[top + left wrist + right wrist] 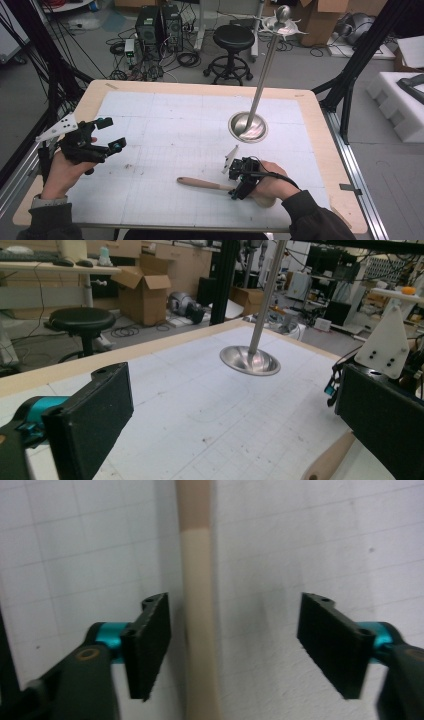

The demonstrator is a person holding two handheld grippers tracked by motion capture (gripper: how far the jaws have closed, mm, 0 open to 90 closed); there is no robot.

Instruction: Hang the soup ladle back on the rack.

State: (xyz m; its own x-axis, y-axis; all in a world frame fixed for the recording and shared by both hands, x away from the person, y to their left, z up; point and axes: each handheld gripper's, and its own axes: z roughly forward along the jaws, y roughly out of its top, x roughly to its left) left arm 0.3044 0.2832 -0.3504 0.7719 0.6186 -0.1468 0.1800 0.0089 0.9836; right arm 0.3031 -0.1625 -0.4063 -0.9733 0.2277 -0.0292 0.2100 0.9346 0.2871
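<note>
wooden spoon [210, 185] lay near the table's [200, 90] front edge, between the right gripper's [232, 645] parted jaws, not yet clamped or lifted.

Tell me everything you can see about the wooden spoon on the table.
The spoon looks like pale wood, with a long round handle whose far end is a darker tan. It lies flat on the white gridded mat, near the front edge, handle pointing toward the person's left. Its bowl end is mostly hidden under the right hand. The right tongs straddle the handle with both jaws apart; one jaw is close beside it, and no pad clearly presses on it yet.
</note>
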